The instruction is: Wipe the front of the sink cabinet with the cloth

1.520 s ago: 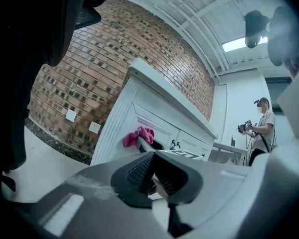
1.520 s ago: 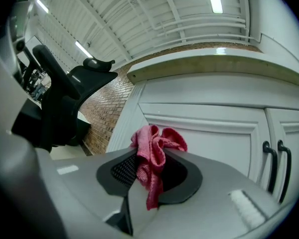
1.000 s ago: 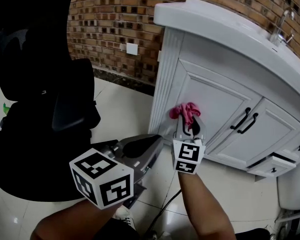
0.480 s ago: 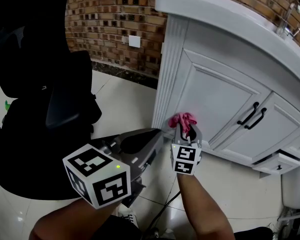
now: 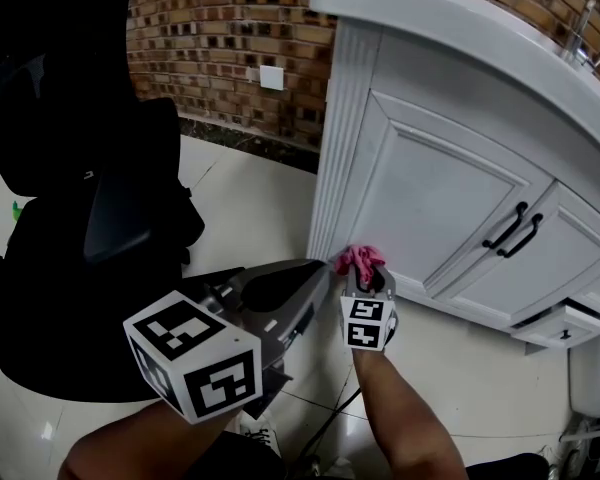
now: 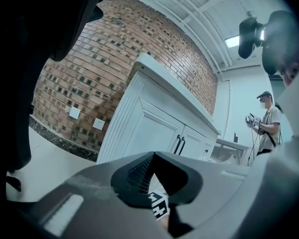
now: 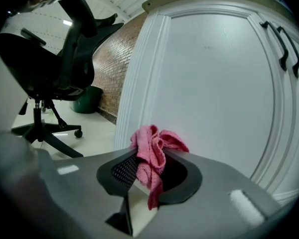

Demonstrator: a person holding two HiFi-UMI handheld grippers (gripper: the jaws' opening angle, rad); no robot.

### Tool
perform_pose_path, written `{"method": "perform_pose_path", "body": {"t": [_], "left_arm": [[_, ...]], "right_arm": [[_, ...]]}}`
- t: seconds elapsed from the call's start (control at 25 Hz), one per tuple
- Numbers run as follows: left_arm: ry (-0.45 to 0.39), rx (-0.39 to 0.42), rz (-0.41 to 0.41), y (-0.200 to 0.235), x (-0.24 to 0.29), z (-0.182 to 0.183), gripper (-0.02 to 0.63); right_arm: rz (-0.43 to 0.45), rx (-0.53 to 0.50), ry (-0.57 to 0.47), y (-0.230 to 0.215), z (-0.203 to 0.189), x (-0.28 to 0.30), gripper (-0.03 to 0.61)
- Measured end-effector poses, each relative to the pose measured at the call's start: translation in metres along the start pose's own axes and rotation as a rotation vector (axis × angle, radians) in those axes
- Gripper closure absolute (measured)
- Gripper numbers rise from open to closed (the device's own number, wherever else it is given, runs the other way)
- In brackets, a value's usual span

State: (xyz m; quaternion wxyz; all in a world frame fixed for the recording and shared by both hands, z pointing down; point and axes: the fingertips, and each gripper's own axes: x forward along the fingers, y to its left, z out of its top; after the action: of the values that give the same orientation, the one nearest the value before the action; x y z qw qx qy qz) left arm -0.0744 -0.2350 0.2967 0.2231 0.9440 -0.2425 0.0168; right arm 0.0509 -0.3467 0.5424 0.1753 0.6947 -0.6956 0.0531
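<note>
so the right gripper (image 5: 367,274) was clamped on the pink cloth (image 5: 360,259), low at the sink cabinet (image 5: 430,198)'s left front corner to scrub there, while the left gripper (image 5: 320,271) sat aside, jaws together, empty.

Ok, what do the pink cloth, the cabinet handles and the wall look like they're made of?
The pink cloth: soft terry or microfibre, judging by its fuzzy, crumpled folds. The cabinet handles: probably metal, matte black, thin curved bars. The wall: brick or brick-look tile, rough, with visible mortar lines.
</note>
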Motion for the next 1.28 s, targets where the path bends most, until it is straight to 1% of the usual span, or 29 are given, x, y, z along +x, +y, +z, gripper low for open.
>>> {"method": "perform_pose_path", "body": {"t": [0.08, 0.16, 0.36, 0.72, 0.92, 1.08, 1.2, 1.28], "left_arm": [[0.003, 0.0, 0.001, 0.0, 0.001, 0.0, 0.609], [0.005, 0.002, -0.001, 0.0, 0.002, 0.0, 0.609], [0.016, 0.009, -0.002, -0.001, 0.005, -0.003, 0.609], [0.013, 0.034, -0.011, -0.012, 0.008, -0.001, 0.609], [0.033, 0.071, -0.011, -0.018, 0.008, -0.006, 0.609], [0.051, 0.095, -0.007, -0.025, 0.008, -0.009, 0.609], [0.065, 0.104, -0.024, -0.037, 0.009, -0.011, 0.609], [0.076, 0.112, -0.041, -0.047, 0.008, -0.012, 0.609]], "right_arm": [[0.011, 0.017, 0.033, 0.001, -0.013, 0.004, 0.477], [0.015, 0.018, 0.041, 0.001, -0.018, 0.006, 0.477], [0.041, 0.02, 0.061, 0.004, -0.021, 0.009, 0.477], [0.131, 0.025, 0.145, 0.005, -0.022, 0.01, 0.479], [0.219, 0.117, 0.212, 0.003, -0.029, 0.002, 0.479], [0.244, 0.179, 0.213, -0.013, -0.02, -0.024, 0.479], [0.257, 0.209, 0.194, -0.027, -0.002, -0.05, 0.479], [0.281, 0.221, 0.172, -0.031, 0.013, -0.073, 0.479]]}}
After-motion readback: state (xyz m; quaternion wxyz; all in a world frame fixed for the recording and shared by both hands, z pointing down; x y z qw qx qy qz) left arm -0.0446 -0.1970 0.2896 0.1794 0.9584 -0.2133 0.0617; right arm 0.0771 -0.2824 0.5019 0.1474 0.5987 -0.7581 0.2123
